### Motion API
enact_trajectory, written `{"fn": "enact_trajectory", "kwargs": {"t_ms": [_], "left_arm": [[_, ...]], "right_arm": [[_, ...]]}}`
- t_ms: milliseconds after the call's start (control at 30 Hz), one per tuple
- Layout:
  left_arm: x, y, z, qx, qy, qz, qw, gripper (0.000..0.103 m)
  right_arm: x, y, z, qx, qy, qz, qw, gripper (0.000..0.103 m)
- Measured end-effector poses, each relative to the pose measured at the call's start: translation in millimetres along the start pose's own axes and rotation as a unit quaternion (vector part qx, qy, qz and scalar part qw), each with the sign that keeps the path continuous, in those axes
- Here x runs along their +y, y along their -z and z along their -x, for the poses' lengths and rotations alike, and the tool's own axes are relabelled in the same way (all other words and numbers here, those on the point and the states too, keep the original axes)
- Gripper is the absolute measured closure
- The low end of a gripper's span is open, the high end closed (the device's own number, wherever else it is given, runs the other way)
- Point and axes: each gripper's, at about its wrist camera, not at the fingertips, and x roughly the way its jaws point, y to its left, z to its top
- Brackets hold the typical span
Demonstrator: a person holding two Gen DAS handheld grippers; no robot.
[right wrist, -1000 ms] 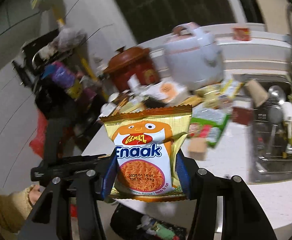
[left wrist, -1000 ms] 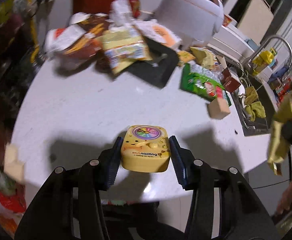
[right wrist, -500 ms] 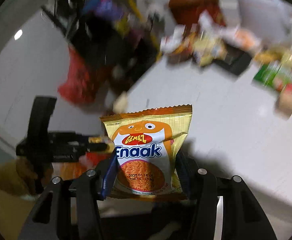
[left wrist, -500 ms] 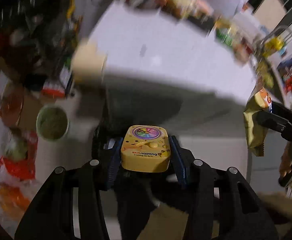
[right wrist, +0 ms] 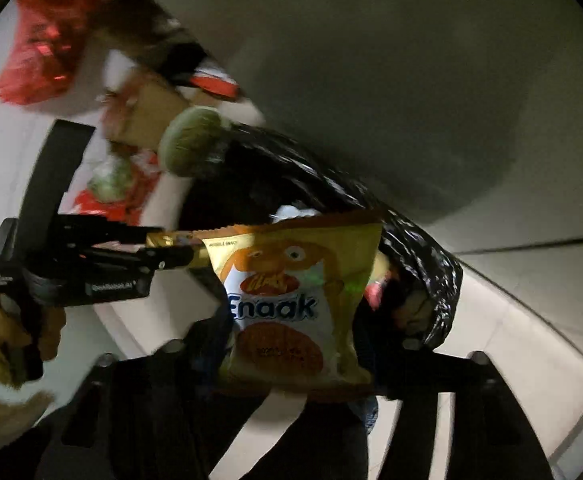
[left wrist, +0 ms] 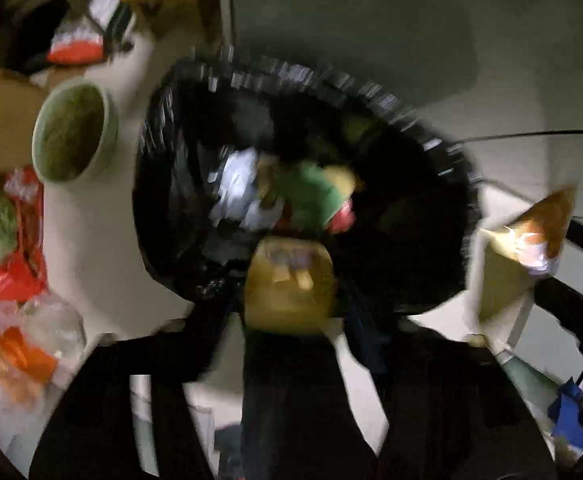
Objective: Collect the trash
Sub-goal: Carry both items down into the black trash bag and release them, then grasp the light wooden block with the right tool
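My left gripper (left wrist: 291, 304) is shut on a small yellow box (left wrist: 289, 284) and holds it over the near rim of a black-lined trash bin (left wrist: 431, 140) on the floor. Green, white and red trash (left wrist: 307, 196) lies inside the bin. My right gripper (right wrist: 291, 344) is shut on a yellow Enaak noodle snack packet (right wrist: 291, 292), held above the bin's (right wrist: 423, 248) edge. The packet also shows at the right of the left wrist view (left wrist: 531, 236). The left gripper with its box shows in the right wrist view (right wrist: 171, 254). Both views are motion-blurred.
A pale green cup (left wrist: 73, 132) stands on the floor left of the bin. Red bags (left wrist: 7, 276), cardboard boxes (left wrist: 7, 116) and clear bags (left wrist: 23, 344) lie further left. A grey wall (left wrist: 411, 28) rises behind the bin. A blue object (left wrist: 571, 420) sits at the lower right.
Both grippers have swung down from the table's edge to the floor and now hover over the black bin, each holding its item as before.
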Motion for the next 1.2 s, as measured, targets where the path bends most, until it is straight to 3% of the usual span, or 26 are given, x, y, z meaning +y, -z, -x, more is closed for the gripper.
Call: {"fn": "enact_trajectory", "kwargs": {"t_ms": [100, 267, 433, 500, 533, 567, 600, 700, 733, 800, 933, 1000, 1067, 1133, 1167, 1200], "left_arm": [[5, -10, -17, 0.022, -0.033, 0.001, 0.9992, 0.024], [17, -2, 9, 0.011, -0.048, -0.006, 0.9988, 0.023], [18, 21, 71, -0.016, -0.035, -0.024, 0.9989, 0.023], [11, 33, 97, -0.034, -0.033, -0.039, 0.9981, 0.022], [9, 37, 106, -0.040, -0.033, -0.043, 0.9977, 0.016], [5, 41, 118, -0.050, -0.033, -0.045, 0.9972, 0.015], [-1, 45, 128, -0.058, -0.024, -0.047, 0.9969, 0.015], [-18, 48, 150, -0.080, 0.000, -0.059, 0.9951, 0.015], [-24, 50, 157, -0.090, -0.003, -0.065, 0.9938, 0.015], [-32, 51, 168, -0.107, 0.000, -0.075, 0.9914, 0.015], [-46, 58, 195, -0.139, 0.009, -0.090, 0.9861, 0.015], [-53, 62, 205, -0.150, 0.007, -0.099, 0.9837, 0.015], [-58, 64, 213, -0.157, 0.010, -0.104, 0.9821, 0.015], [-66, 65, 222, -0.167, 0.014, -0.113, 0.9794, 0.015], [-70, 65, 228, -0.173, 0.015, -0.117, 0.9779, 0.015], [-76, 63, 236, -0.181, 0.016, -0.124, 0.9756, 0.015]], "right_arm": [[-11, -3, -14, 0.002, 0.041, -0.011, 0.999, 0.023], [-17, -2, 16, -0.015, 0.029, -0.032, 0.999, 0.022], [17, -3, 130, -0.101, -0.030, 0.009, 0.994, 0.022], [29, -6, 195, -0.167, -0.045, 0.029, 0.984, 0.017], [31, -9, 225, -0.207, -0.040, 0.032, 0.977, 0.012], [29, -11, 253, -0.248, -0.024, 0.030, 0.968, 0.005], [20, -15, 285, -0.302, 0.004, 0.019, 0.953, 0.006], [-22, -34, 334, -0.383, 0.081, -0.044, 0.919, 0.006], [-45, -45, 340, -0.390, 0.117, -0.083, 0.909, 0.006], [-83, -65, 338, -0.379, 0.153, -0.140, 0.902, 0.006], [-137, -92, 321, -0.348, 0.168, -0.194, 0.902, 0.007], [-152, -99, 309, -0.335, 0.165, -0.205, 0.905, 0.019], [-160, -102, 299, -0.324, 0.160, -0.207, 0.909, 0.023], [-164, -101, 294, -0.316, 0.144, -0.207, 0.915, 0.043], [-165, -100, 292, -0.311, 0.137, -0.207, 0.917, 0.060], [-166, -98, 292, -0.311, 0.131, -0.208, 0.918, 0.067]]}}
